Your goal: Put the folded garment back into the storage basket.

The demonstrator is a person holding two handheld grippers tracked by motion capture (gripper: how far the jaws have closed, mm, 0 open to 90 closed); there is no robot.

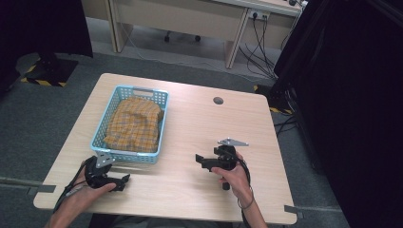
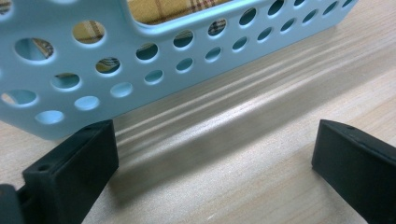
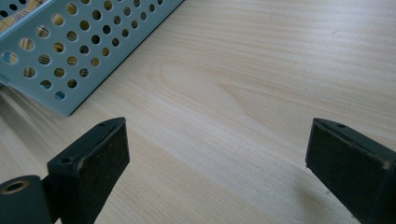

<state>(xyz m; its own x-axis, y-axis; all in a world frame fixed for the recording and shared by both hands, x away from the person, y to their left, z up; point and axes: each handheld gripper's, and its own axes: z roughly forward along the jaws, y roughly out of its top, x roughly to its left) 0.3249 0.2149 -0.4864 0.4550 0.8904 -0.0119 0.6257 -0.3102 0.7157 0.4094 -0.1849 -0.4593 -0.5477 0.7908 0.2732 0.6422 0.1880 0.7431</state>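
Note:
A light blue perforated basket (image 1: 159,97) stands on the left half of the wooden table (image 1: 204,128), holding a folded yellow plaid cloth (image 1: 134,124). My left gripper (image 1: 124,181) rests low by the table's front left, just in front of the basket's near wall (image 2: 107,60); its jaws are wide open and empty. The plaid cloth (image 2: 163,8) peeks over the rim there. My right gripper (image 1: 199,158) is held right of the basket, pointing left, open and empty above bare wood. The basket's corner (image 3: 65,60) lies ahead of it to the left.
A small round grommet hole (image 1: 218,100) sits near the table's far edge. Beyond the table are a desk (image 1: 190,19) with hanging cables (image 1: 259,47), and dark curtains (image 1: 351,95) at the right. Bare wood spreads over the table's right half.

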